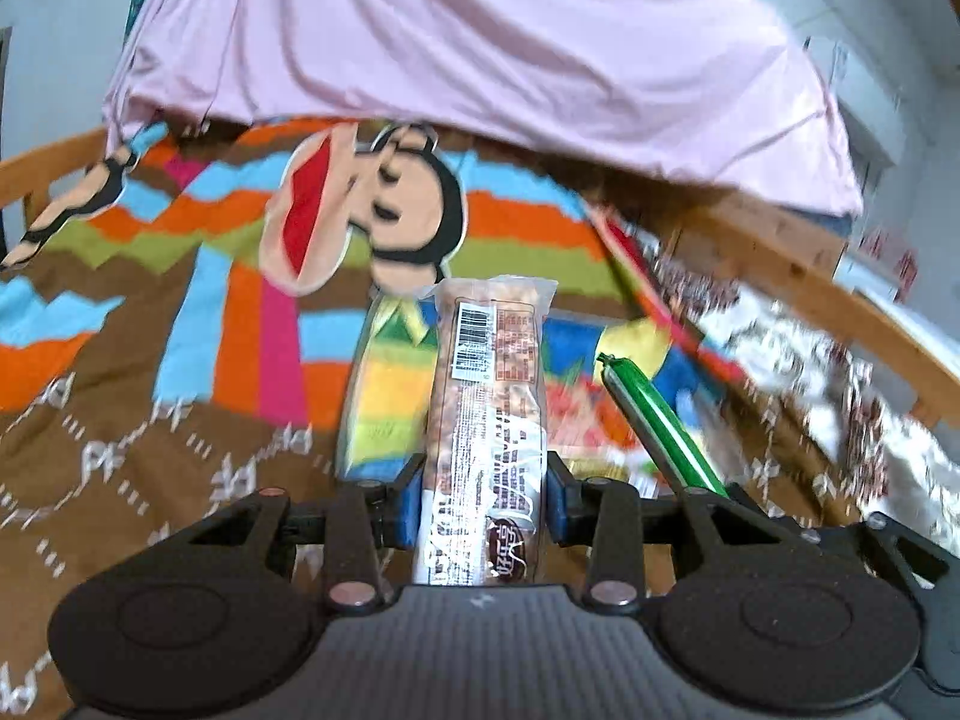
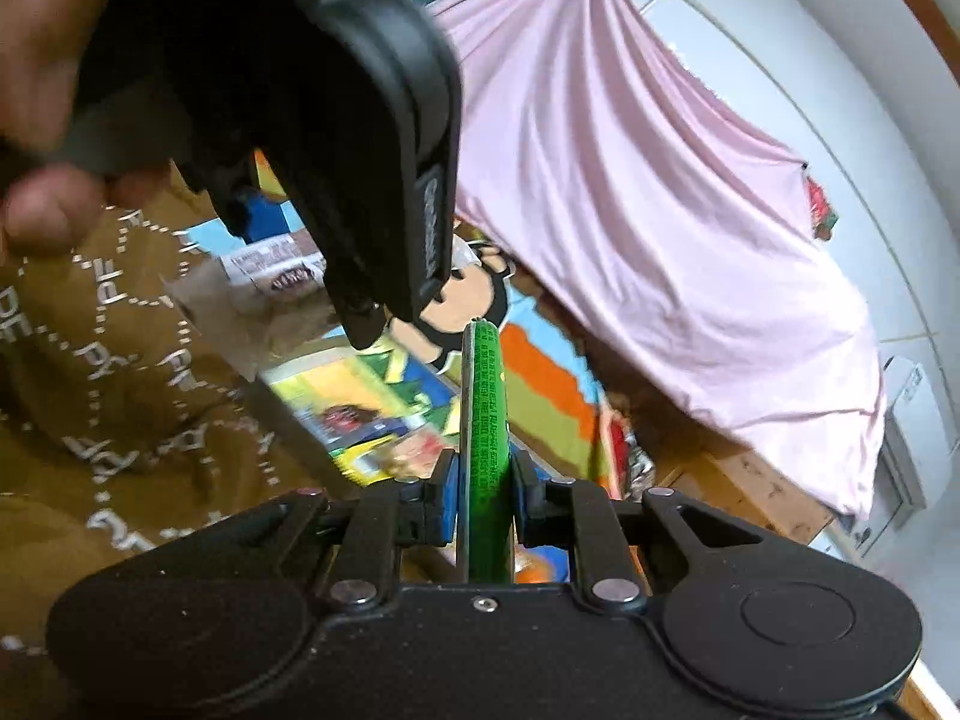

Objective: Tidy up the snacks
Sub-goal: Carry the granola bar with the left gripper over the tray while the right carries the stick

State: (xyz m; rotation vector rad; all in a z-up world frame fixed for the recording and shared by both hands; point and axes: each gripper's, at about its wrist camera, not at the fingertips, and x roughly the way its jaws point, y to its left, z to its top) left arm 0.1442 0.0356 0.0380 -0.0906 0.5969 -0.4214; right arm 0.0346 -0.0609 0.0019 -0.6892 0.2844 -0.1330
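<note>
The jaws of the left gripper are clamped on a long snack bar in clear wrap, their blue pads pressing its two long sides near the lower end, so most of the bar sticks forward beyond them. The jaws of the right gripper are closed on a thin green sausage stick, gripped low on its length, the rest pointing forward past the pads.

The bar shows a white label with a barcode, dense print and a brown oval logo. The stick is glossy green with dark print along it and a pinched tip.

Both snacks hang above a bed covered by a bedspread in brown with white dotted lettering and bright stripes around a cartoon monkey. More snack packets lie on it below the grippers. A pink sheet drapes over the far side, a wooden bed frame runs along the edge, and the walls are white. In the right wrist view the left gripper's black body fills the upper left, held by a hand.
</note>
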